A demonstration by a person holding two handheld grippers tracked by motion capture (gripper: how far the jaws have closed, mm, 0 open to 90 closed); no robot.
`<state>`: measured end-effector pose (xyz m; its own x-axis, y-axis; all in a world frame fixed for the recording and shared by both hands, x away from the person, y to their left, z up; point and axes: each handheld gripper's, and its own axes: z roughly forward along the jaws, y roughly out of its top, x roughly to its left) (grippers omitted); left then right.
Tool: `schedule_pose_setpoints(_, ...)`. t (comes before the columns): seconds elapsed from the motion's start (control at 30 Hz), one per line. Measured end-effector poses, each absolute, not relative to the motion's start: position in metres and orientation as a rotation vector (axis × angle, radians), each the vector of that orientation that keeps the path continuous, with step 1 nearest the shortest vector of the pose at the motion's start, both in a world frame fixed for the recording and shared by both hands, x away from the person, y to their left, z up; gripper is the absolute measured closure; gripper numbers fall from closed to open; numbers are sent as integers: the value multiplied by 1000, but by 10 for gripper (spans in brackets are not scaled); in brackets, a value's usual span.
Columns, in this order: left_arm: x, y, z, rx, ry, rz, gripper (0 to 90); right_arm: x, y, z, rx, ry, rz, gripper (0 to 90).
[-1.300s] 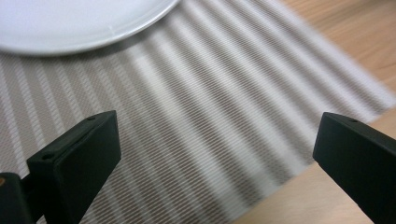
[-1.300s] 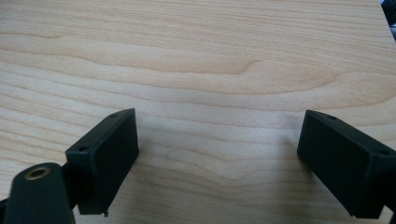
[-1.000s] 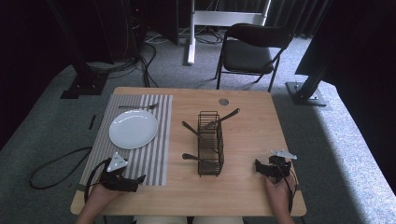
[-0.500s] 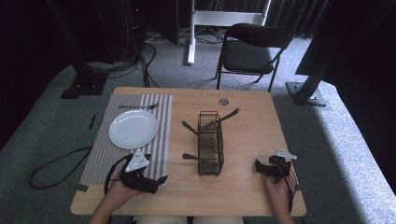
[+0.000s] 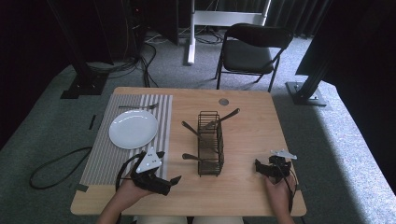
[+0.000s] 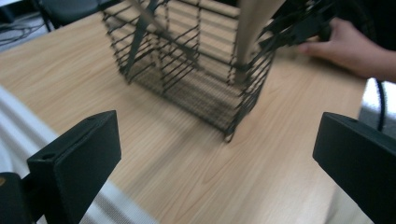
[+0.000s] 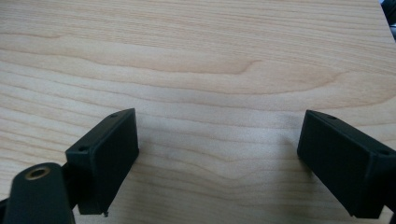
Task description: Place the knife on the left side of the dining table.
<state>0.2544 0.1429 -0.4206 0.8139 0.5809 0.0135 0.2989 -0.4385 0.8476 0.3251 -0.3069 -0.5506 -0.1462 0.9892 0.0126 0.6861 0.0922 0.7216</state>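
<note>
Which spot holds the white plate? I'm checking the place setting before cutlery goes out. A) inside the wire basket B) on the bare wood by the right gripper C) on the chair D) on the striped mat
D: in the high view the plate lies on the striped mat, left of the wire basket and well away from the right gripper.

Left gripper (image 5: 169, 183): black body, grey three-cornered plate on top, black cable looping behind. Two flat, block-shaped matte black jaws with rounded corners.
Right gripper (image 5: 263, 169): black body, grey three-cornered plate, black cable along the wrist. Jaws alike, each with small screw holes; a brass-coloured ring on a black knob beside one.
Forearms bare.
</note>
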Motion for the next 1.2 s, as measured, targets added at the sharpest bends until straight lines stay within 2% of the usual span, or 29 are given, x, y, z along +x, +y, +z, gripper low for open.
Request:
schedule_pose_setpoints(0.5, 262, 115, -394, 1986, 658, 397, 13, 325, -307, -551, 1638, 1891, 817, 117)
schedule_pose_setpoints(0.53, 262, 113, -394, 1977, 654, 397, 49, 325, -307, -551, 1638, 1891, 817, 117)
schedule_pose_setpoints(0.63, 263, 109, -396, 1954, 668, 385, 52, 325, -307, -551, 1638, 1891, 817, 116)
schedule_pose_setpoints(0.83, 261, 104, -399, 1943, 708, 416, 244, 325, -307, -551, 1638, 1891, 817, 117)
schedule_pose_setpoints(1.03, 257, 102, -402, 1918, 774, 444, 523, 325, -307, -551, 1638, 1891, 817, 117)
schedule_pose_setpoints(1.2, 255, 103, -402, 1893, 786, 425, 665, 325, -307, -551, 1638, 1891, 817, 117)
